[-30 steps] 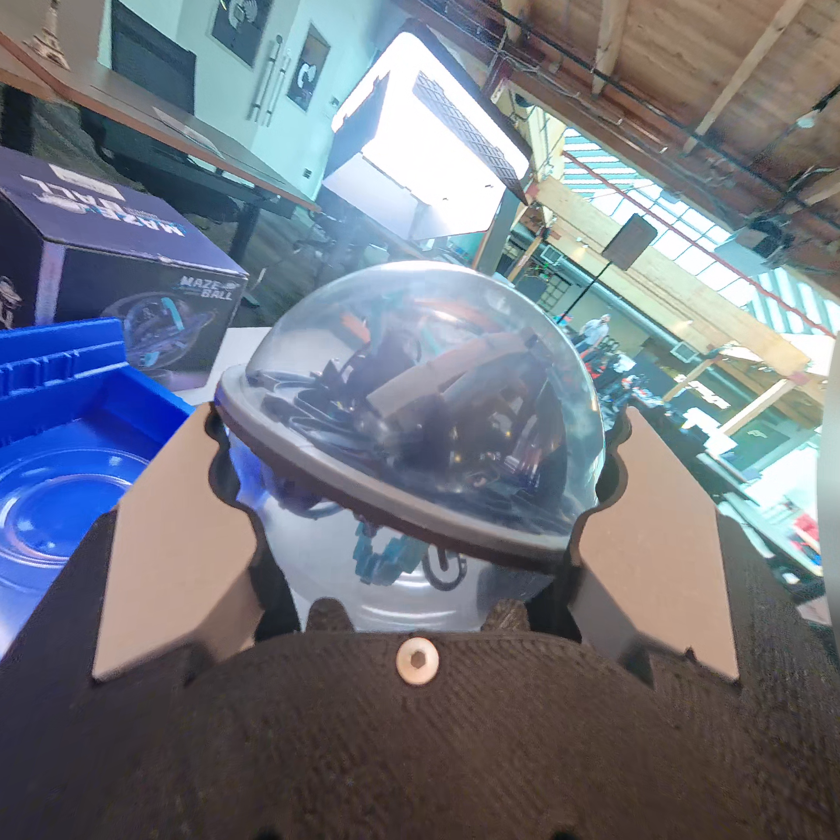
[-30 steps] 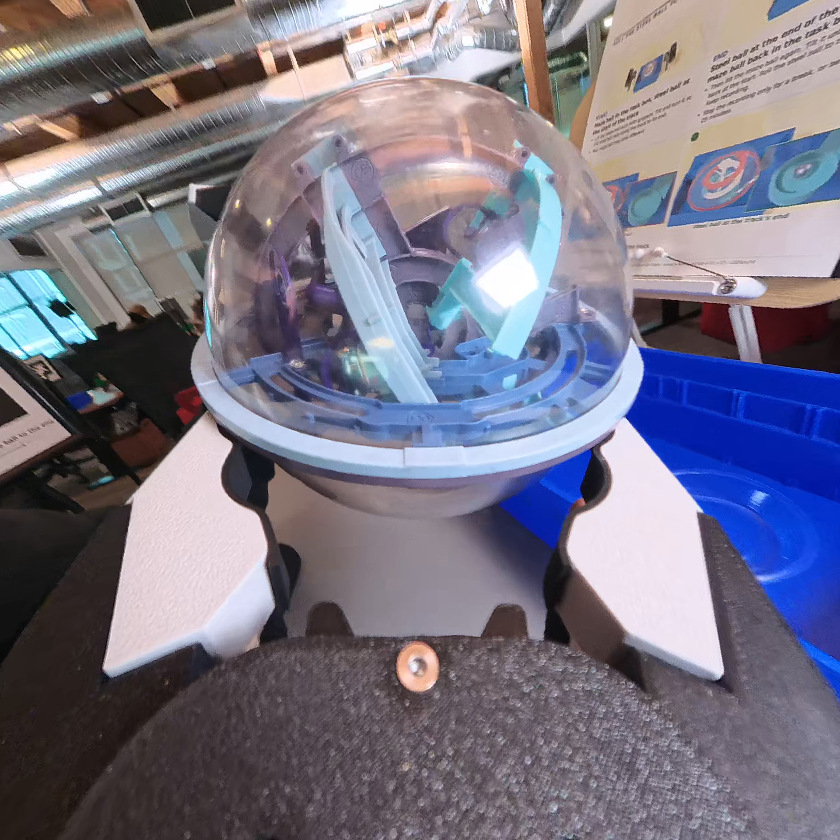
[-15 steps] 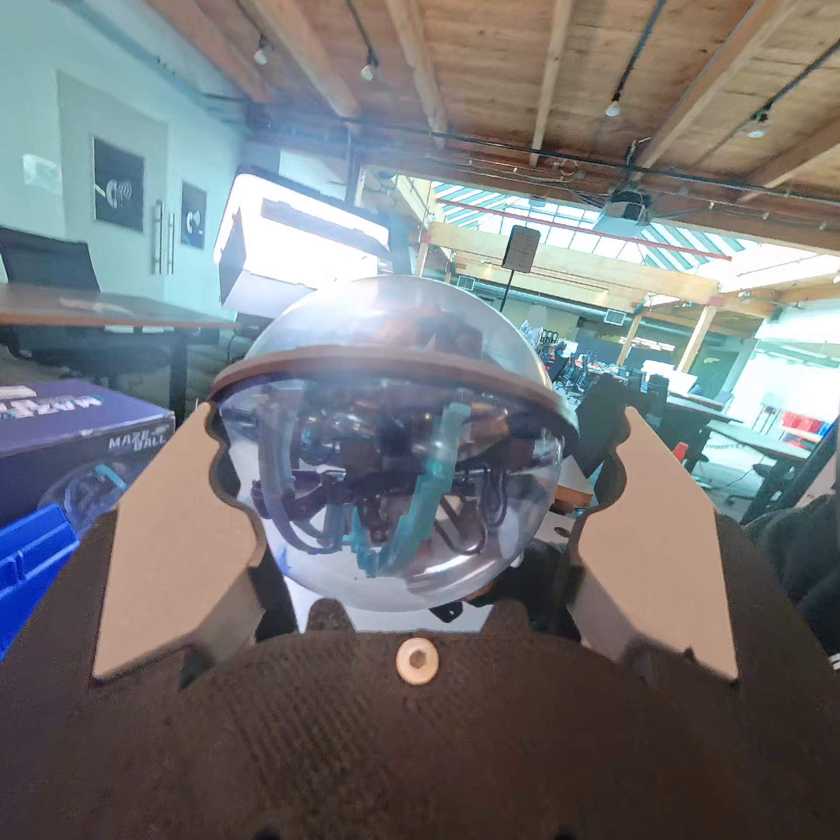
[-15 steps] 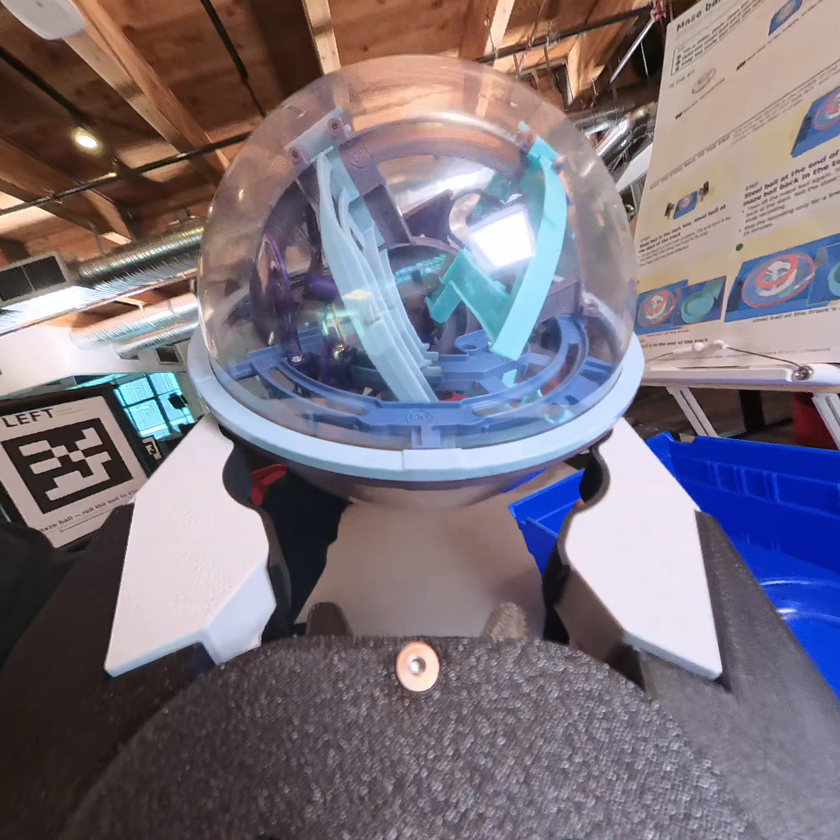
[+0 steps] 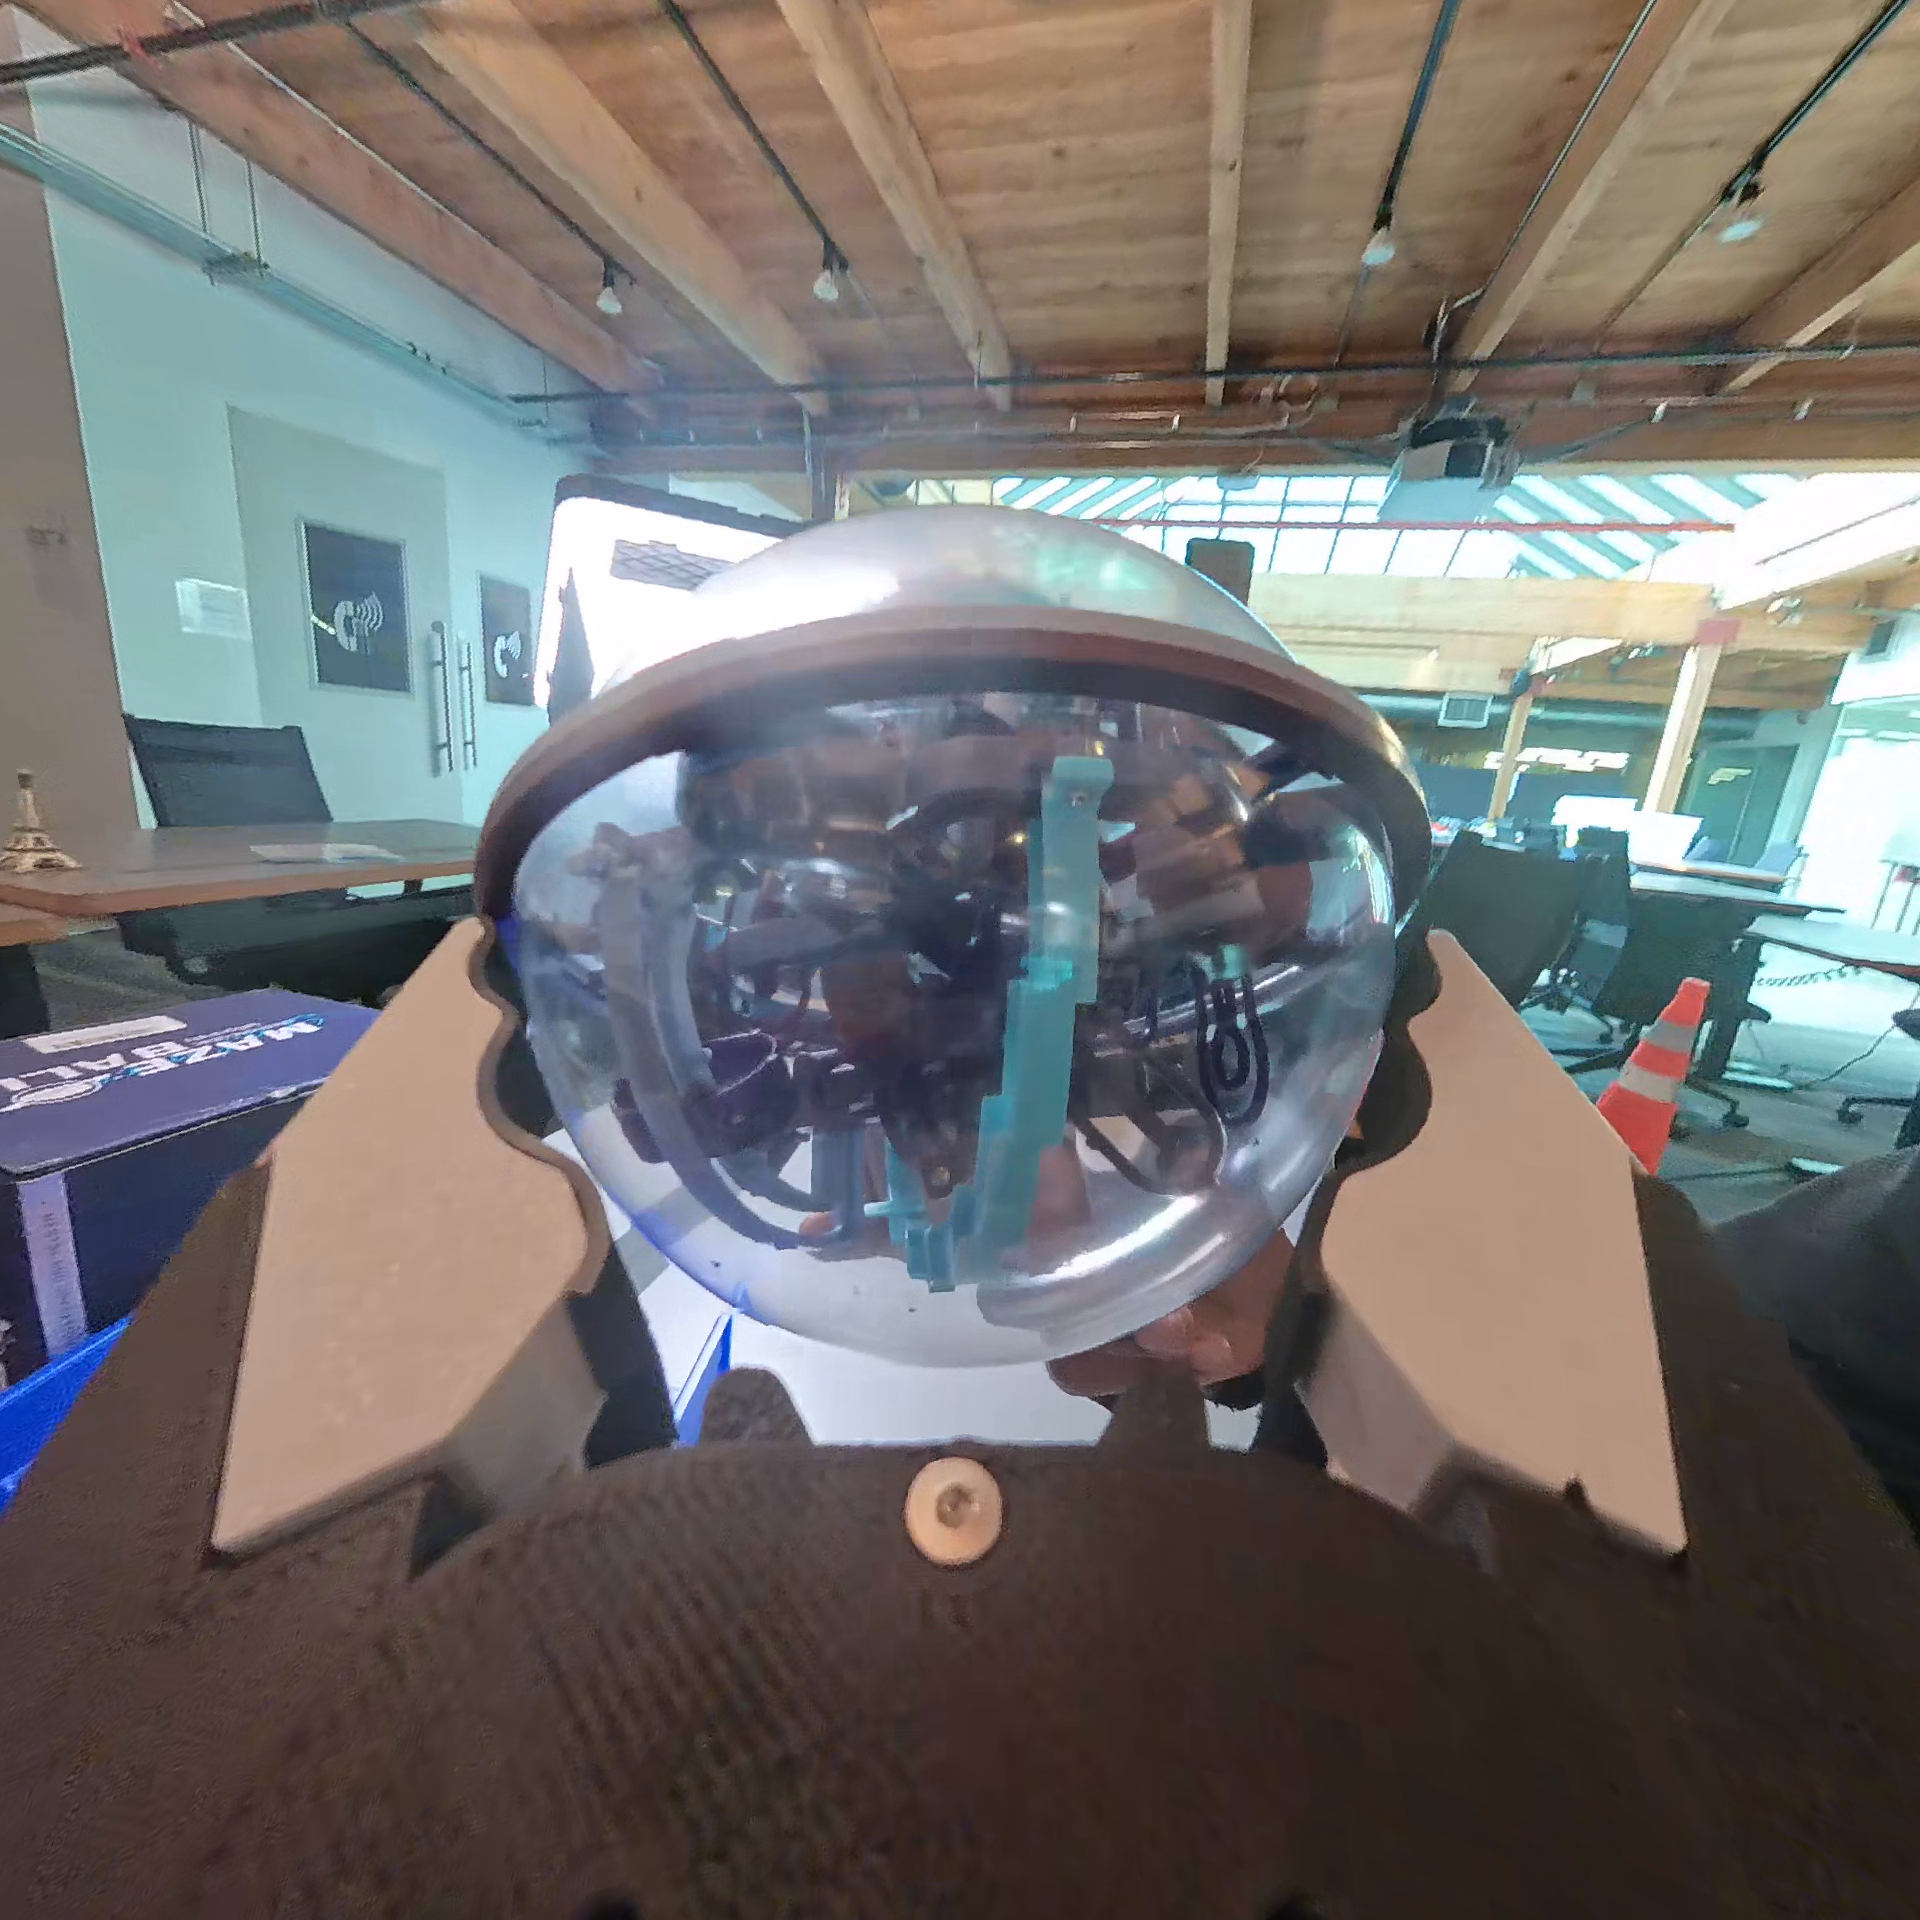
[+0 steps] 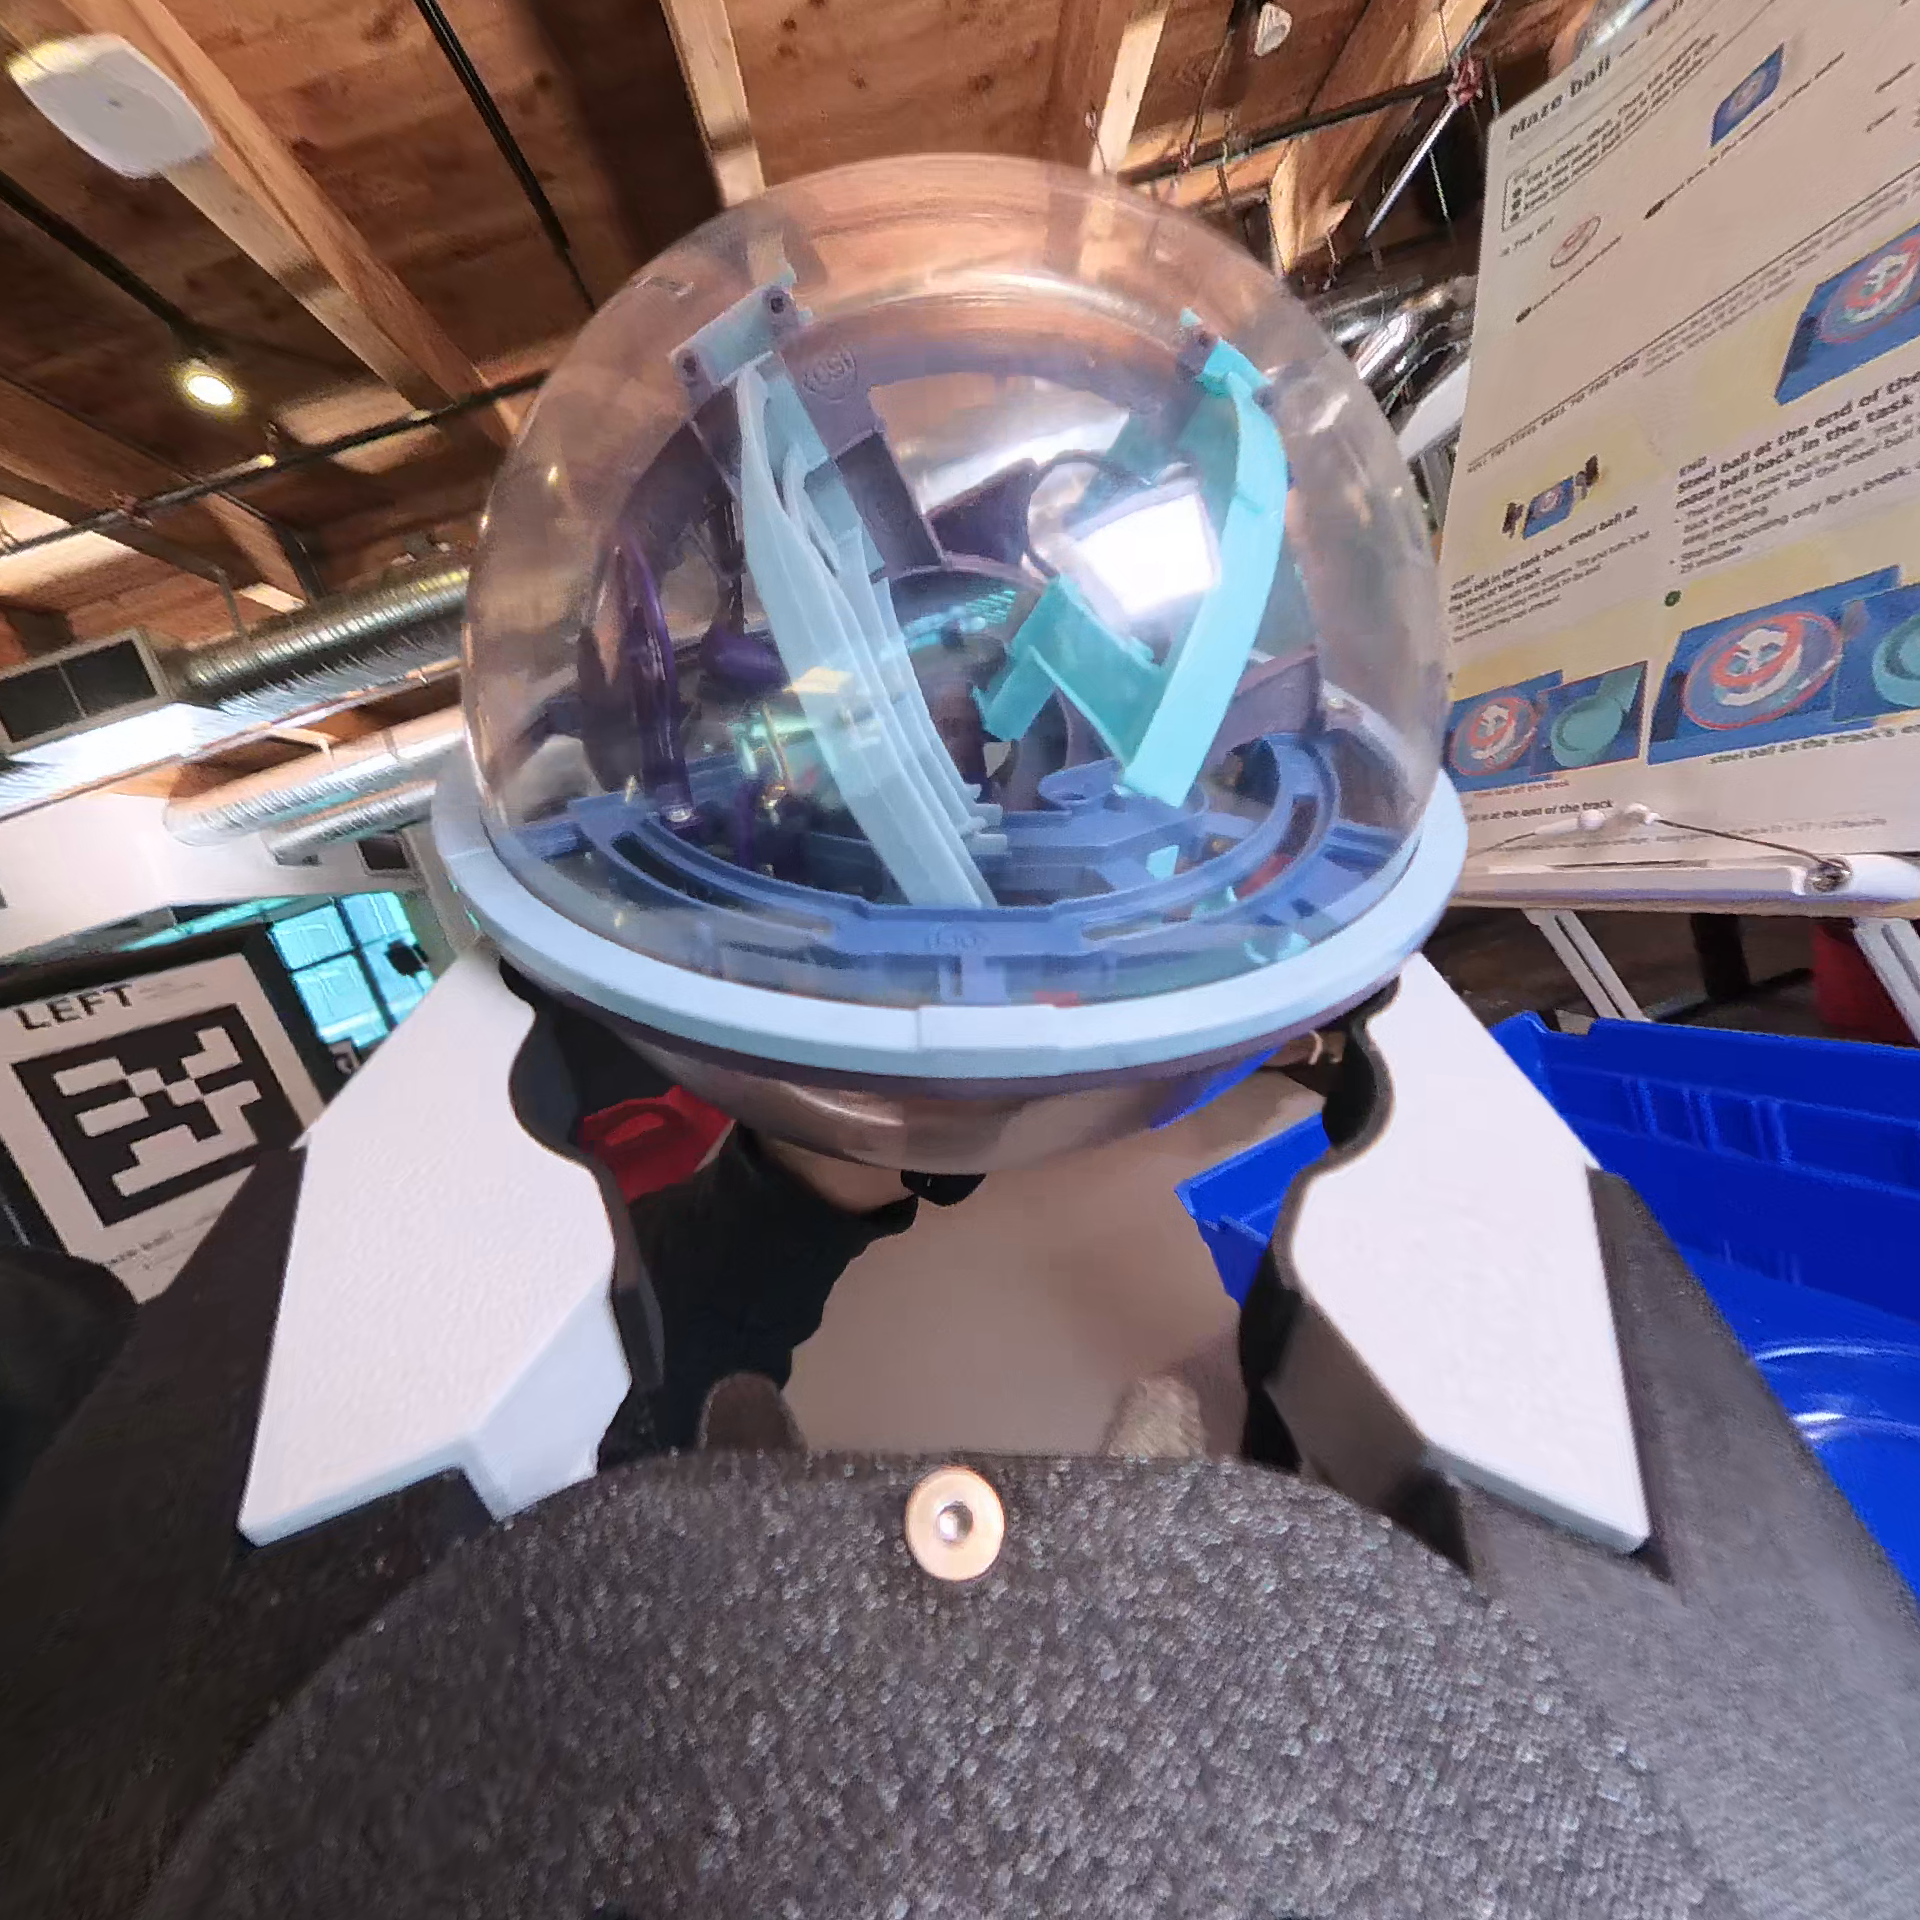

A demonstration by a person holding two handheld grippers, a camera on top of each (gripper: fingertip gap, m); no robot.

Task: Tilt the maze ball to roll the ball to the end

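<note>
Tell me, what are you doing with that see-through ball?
A person holds two sets of tongs, and both grip one clear maze ball from opposite sides, up in the air. The left tongs and right tongs press on its sides by the ring round its middle. Coloured tracks fill it. A blue bin sits nearby.

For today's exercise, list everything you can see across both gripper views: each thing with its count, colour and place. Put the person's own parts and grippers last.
maze ball: one, clear sphere with a pale ring and blue, teal and purple tracks inside, raised off the table between both grippers
bin: one, blue, low right in the right view
box: one, dark blue, low left in the left view
traffic cone: one, orange with grey bands, on the floor at right
instruction poster: one, pale yellow, on a stand at right
marker card: one, black and white, left
left gripper: one, pale fingers gripping the ball
right gripper: one, white fingers gripping the ball
</note>
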